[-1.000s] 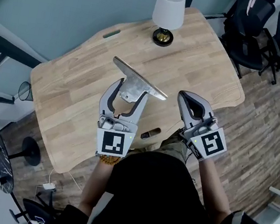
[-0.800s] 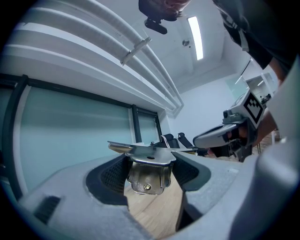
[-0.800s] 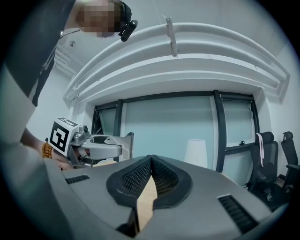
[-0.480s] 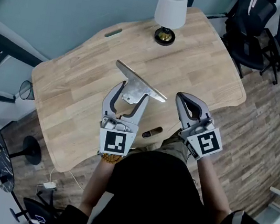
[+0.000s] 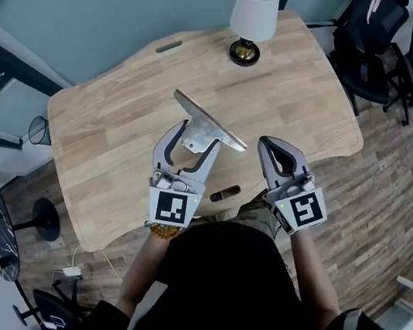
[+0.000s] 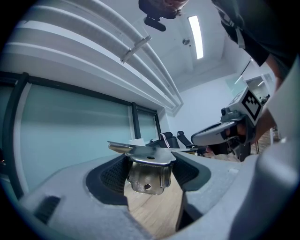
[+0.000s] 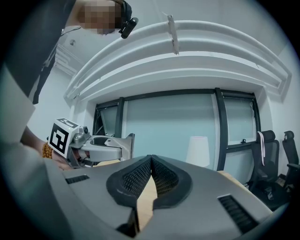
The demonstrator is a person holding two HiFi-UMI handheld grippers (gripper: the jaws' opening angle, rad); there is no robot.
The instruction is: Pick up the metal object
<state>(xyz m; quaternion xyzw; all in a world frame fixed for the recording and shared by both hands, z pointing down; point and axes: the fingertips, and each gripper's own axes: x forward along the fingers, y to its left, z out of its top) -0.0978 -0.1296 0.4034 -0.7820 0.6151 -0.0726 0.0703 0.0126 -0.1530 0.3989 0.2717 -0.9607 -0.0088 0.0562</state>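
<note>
The metal object [image 5: 207,124] is a flat T-shaped plate with a long bar across its far end. My left gripper [image 5: 194,141] is shut on its stem, and the bar juts out past the fingertips over the wooden table [image 5: 110,132]. In the left gripper view the metal object [image 6: 146,172] sits clamped between both pads, with the wood showing below it. My right gripper [image 5: 271,146] is shut with nothing in it, just right of the object and apart from it. The right gripper view shows its own jaws [image 7: 151,160] pressed together, and the left gripper [image 7: 101,147] off to the left.
A white-shaded lamp [image 5: 253,18] stands at the table's far edge. A small dark object [image 5: 223,195] lies at the near edge between my hands. Black office chairs [image 5: 375,47] stand at the right, past the table. A wire bin [image 5: 37,133] sits on the floor at the left.
</note>
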